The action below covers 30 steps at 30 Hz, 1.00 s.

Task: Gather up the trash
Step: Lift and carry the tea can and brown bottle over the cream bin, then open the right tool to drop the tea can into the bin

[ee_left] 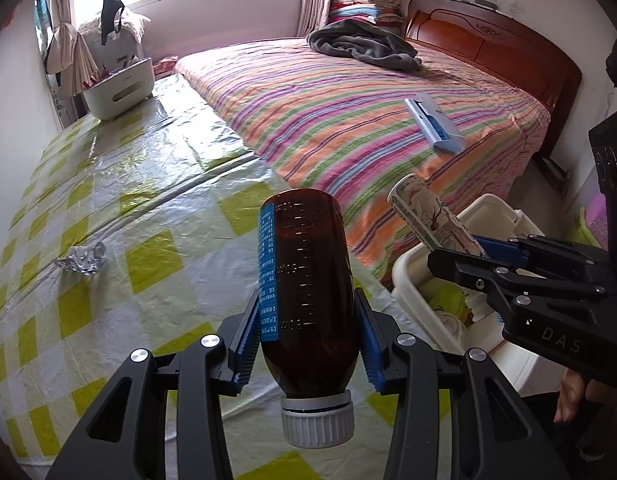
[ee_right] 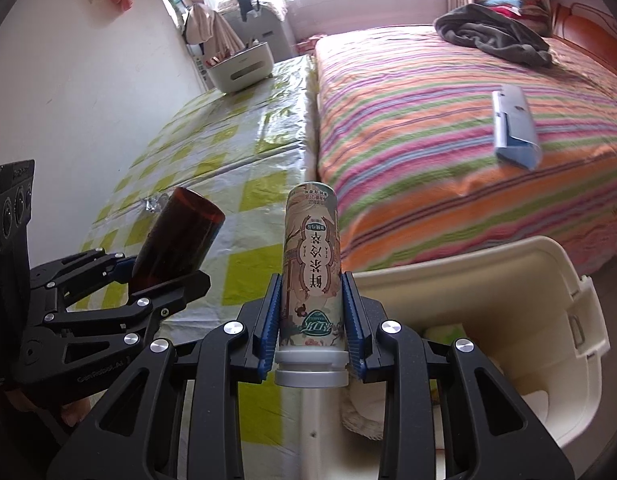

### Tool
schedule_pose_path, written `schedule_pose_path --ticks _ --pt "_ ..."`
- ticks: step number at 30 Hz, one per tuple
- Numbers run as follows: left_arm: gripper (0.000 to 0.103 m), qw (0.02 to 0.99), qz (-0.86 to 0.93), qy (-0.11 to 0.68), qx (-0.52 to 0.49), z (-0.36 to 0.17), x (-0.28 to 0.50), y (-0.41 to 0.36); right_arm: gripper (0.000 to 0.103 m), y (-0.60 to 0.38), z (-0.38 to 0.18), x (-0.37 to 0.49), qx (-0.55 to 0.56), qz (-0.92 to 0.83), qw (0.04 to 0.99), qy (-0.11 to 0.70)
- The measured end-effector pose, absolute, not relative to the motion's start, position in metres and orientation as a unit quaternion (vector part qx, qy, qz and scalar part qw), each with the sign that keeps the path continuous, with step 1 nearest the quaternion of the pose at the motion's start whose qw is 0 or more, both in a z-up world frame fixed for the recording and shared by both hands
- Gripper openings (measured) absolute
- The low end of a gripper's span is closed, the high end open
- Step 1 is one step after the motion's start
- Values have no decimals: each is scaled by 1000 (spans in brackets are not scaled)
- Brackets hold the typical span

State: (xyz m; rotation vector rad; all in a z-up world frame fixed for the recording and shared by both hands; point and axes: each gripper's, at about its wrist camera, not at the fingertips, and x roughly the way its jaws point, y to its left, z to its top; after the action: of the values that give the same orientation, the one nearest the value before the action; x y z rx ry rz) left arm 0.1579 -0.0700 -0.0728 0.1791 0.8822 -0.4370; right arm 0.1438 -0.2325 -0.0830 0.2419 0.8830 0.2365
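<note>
My left gripper (ee_left: 306,320) is shut on a brown plastic bottle (ee_left: 308,280) with a white cap, held cap toward me above the checked table. It also shows in the right wrist view (ee_right: 176,240). My right gripper (ee_right: 310,312) is shut on a tea bottle (ee_right: 311,264) with a printed label and white cap. In the left wrist view that tea bottle (ee_left: 432,216) hangs over the white trash bin (ee_left: 412,280). In the right wrist view the bin (ee_right: 508,272) is to the right below the gripper. A crumpled foil scrap (ee_left: 82,260) lies on the table at left.
The table has a yellow-green checked plastic cover (ee_left: 148,200). A white caddy (ee_left: 118,88) stands at its far end. A striped bed (ee_left: 368,112) lies alongside, with a grey blanket (ee_left: 360,44) and a blue flat box (ee_left: 432,124) on it.
</note>
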Motion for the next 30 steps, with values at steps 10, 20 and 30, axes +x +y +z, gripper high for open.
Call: schedule_pose_path --ticks 10,20,30 --pt "42 867 -242 425 89 -78 144 -101 28 -275 -89 124 145 76 895 415" --pt "42 860 -276 417 104 -72 125 -129 28 -298 -91 104 141 23 904 404" --pt "42 855 -287 415 116 -74 119 -150 30 -316 -92 92 164 -15 906 390"
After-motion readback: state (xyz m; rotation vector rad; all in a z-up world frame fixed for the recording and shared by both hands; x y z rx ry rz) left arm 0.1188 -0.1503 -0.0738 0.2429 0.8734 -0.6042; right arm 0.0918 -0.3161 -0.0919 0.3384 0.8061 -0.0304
